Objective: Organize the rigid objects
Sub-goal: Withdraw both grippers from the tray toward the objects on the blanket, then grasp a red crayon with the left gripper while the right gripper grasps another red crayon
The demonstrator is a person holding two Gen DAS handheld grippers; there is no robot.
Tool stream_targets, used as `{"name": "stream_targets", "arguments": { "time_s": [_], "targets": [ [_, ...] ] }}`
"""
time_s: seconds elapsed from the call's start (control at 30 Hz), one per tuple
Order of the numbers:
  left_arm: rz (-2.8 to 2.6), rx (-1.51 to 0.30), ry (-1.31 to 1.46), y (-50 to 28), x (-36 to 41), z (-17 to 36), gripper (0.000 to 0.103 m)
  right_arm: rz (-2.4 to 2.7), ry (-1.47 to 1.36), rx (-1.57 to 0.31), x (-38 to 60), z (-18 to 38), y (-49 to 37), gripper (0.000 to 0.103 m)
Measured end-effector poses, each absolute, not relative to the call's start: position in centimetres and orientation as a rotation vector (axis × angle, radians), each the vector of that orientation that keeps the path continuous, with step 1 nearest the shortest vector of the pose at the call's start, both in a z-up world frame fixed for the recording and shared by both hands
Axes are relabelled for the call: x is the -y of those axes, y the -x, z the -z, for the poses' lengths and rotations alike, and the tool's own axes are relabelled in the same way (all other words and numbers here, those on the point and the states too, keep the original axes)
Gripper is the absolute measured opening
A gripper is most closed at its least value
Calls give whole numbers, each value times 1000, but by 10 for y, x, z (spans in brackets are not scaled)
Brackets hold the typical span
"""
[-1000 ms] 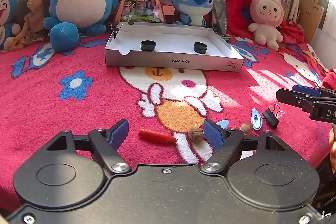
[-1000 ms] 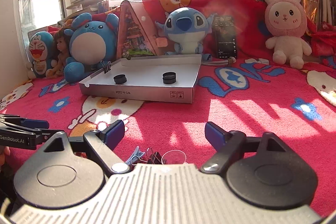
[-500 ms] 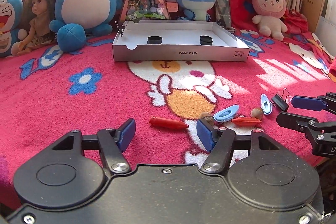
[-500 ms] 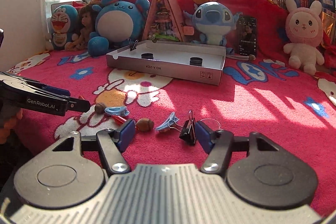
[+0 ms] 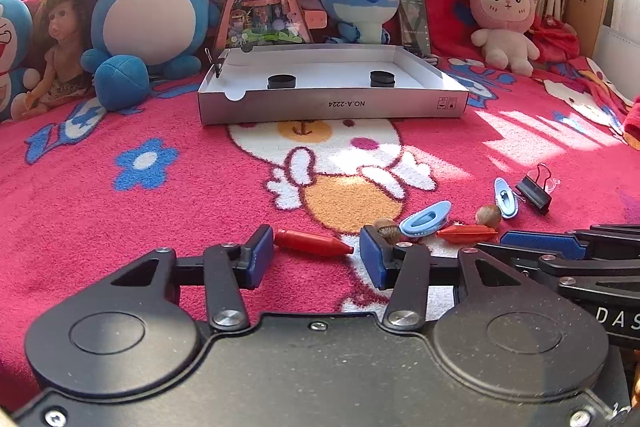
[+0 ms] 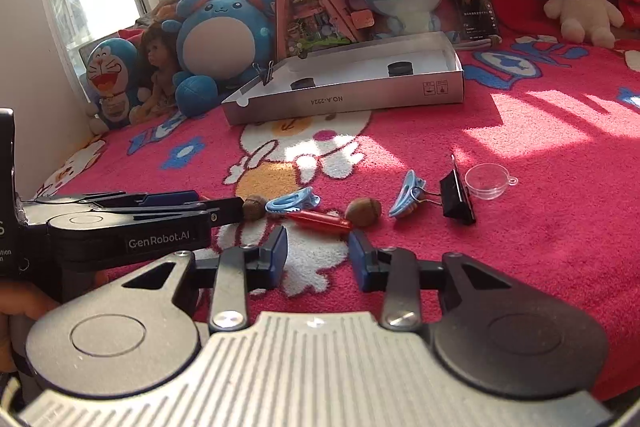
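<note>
On the red blanket a red crayon-shaped peg (image 5: 312,243) lies between the fingers of my left gripper (image 5: 316,255). Its jaws are closing and the pads stand just off the peg's ends. A second red peg (image 6: 320,221) lies just ahead of my right gripper (image 6: 318,253), whose jaws are closing with nothing between them. Around the pegs lie two brown nuts (image 5: 386,229) (image 6: 363,211), two blue clips (image 5: 424,213) (image 6: 408,195) and a black binder clip (image 6: 458,197). The right gripper (image 5: 496,245) reaches in at the right of the left wrist view.
A shallow white box (image 5: 332,107) stands further back holding two black discs (image 5: 282,81), with a binder clip (image 5: 216,63) on its left corner. A clear plastic cap (image 6: 486,181) lies beside the black clip. Plush toys (image 5: 152,11) and a doll line the back.
Both grippers' jaws have narrowed. The right gripper has moved left and lower toward the pile, so the pegs, nuts and clips now lie just ahead of it. The left gripper has barely moved.
</note>
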State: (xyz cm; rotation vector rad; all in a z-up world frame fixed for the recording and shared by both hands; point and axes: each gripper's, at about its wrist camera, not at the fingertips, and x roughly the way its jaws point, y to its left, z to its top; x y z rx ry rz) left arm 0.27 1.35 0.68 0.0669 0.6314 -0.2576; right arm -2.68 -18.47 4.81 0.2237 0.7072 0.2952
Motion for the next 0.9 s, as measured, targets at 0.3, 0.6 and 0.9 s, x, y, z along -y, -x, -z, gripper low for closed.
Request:
{"name": "stream_targets", "arguments": {
  "time_s": [0.3,0.6,0.9],
  "targets": [
    [269,-613,-78,-2,-17,-5,43,-165,-209,-705,165,-45,20,54],
    [269,-603,-86,-1,-21,-3,45,-144,-213,-713,158,-46,10,59],
    [248,-607,-67,-10,-28,2,52,-160,-125,-694,150,-42,0,61]
  ]
}}
